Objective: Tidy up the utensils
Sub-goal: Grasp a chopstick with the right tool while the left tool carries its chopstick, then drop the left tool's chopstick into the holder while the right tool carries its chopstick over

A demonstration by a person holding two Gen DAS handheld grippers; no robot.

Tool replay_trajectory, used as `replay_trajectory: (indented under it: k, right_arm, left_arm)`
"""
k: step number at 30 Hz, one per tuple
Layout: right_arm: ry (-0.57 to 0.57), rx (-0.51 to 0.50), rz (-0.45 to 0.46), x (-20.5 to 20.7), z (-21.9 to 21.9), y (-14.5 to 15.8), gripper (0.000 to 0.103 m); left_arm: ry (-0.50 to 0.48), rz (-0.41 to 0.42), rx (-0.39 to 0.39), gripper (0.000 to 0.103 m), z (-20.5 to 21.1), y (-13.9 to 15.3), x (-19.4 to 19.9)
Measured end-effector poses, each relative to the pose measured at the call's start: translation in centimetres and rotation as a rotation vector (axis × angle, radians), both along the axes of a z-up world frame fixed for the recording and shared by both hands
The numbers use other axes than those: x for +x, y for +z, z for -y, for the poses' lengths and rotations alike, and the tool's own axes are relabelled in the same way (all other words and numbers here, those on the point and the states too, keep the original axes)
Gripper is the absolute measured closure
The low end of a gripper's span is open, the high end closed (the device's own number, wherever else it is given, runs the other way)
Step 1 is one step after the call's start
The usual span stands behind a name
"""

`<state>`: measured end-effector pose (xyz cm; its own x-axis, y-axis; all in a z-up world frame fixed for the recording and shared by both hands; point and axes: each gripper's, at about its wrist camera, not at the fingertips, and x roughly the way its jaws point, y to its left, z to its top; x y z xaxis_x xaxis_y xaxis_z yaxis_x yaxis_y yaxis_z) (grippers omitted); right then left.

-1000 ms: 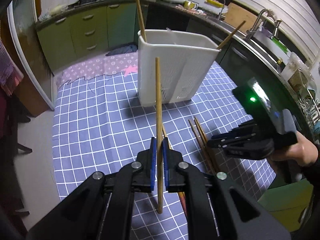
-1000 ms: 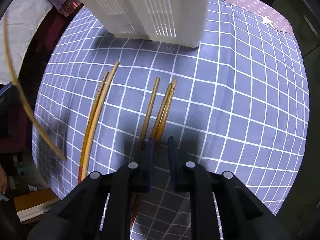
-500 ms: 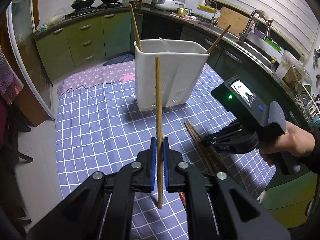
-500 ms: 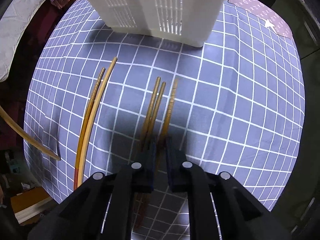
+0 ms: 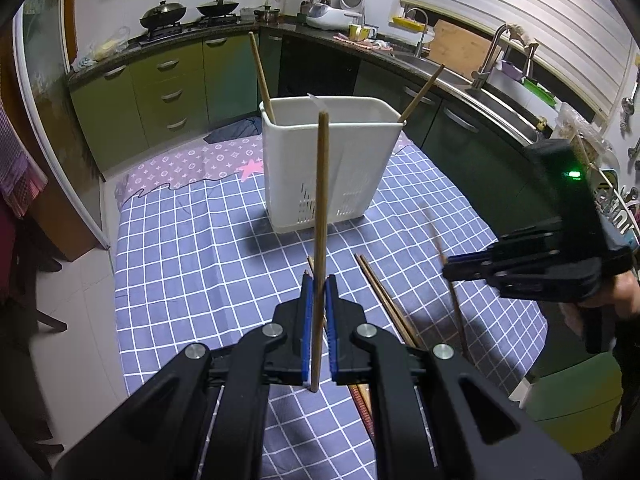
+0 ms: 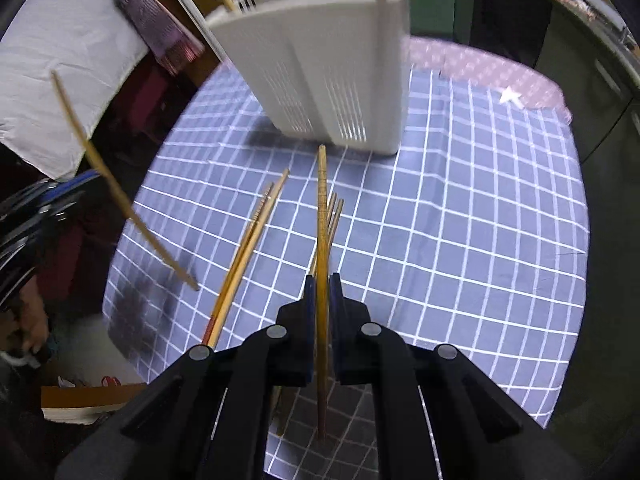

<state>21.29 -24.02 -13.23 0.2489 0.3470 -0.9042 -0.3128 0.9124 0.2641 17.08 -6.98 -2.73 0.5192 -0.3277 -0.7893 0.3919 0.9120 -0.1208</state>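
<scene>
chopsticks [image 6: 248,240] are seen lying on the checked tablecloth [image 5: 192,248], in front of the white utensil holder [image 5: 332,160], in which two more are stood. one light chopstick [image 5: 321,216] is pinched upright by the left gripper [image 5: 316,300]. a darker chopstick [image 6: 322,248] is clamped by the right gripper [image 6: 321,300], raised above the cloth.

Chopstick [image 5: 322,216] upright between closed jaws
</scene>
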Motion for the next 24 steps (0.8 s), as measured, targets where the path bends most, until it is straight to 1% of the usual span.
replay_trajectory:
  k: [3,4,10,18,24]
  right_arm:
    - [-0.010,0.032,0.041,-1.3,1.5,1.7,0.096]
    - [-0.012,0.038,0.047,-1.9,2.9,2.1,0.096]
    - [-0.018,0.061,0.114,-4.1,4.5,4.1,0.096]
    - [-0.017,0.088,0.170,-5.0,5.0,5.8,0.096]
    - [-0.015,0.108,0.207,-4.8,5.2,7.3,0.096]
  left_arm:
    - [-0.002,0.003,0.001,0.096,0.0,0.1,-0.1]
    - [-0.002,0.005,0.000,0.096,0.0,0.2,-0.1]
    - [-0.003,0.013,-0.007,0.097,0.1,0.9,-0.1]
    - [-0.017,0.028,-0.016,0.097,0.8,2.2,0.4]
    - [-0.033,0.036,-0.038,0.097,1.2,3.9,1.3]
